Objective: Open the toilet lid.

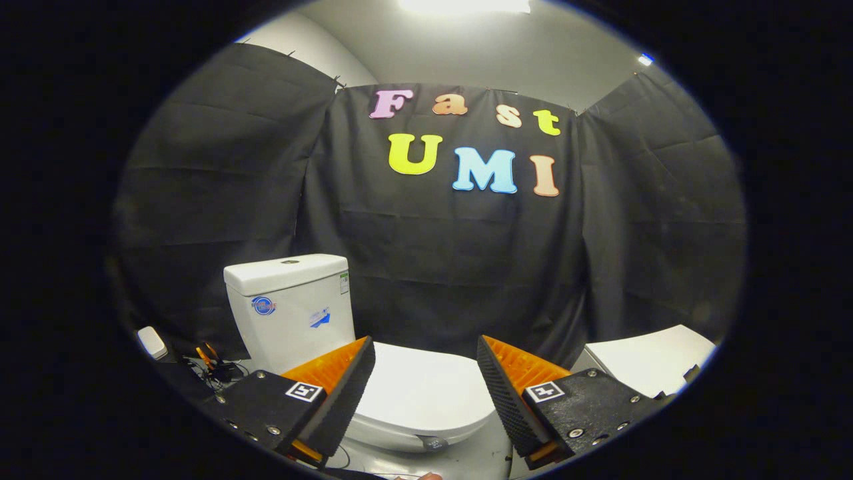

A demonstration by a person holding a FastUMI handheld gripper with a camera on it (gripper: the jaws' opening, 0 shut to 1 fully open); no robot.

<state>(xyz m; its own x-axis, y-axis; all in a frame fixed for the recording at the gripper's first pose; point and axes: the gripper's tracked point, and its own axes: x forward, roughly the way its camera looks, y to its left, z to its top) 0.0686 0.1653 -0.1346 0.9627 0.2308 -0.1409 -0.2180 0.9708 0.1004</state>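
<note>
Claw (426,363) spread wide above smooth, rounded, closed toilet lid (416,393).

Black cloth (440,267) drapes the booth walls — a bright ceiling light (464,5) glares above, pale ceiling (480,53) behind.

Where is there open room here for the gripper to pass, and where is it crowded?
The open gripper has bare space between its fingers, over the closed toilet lid. The gap between the tank and the white surface is also free. Crowded: the floor beside the tank, with cables and a small white device.
</note>
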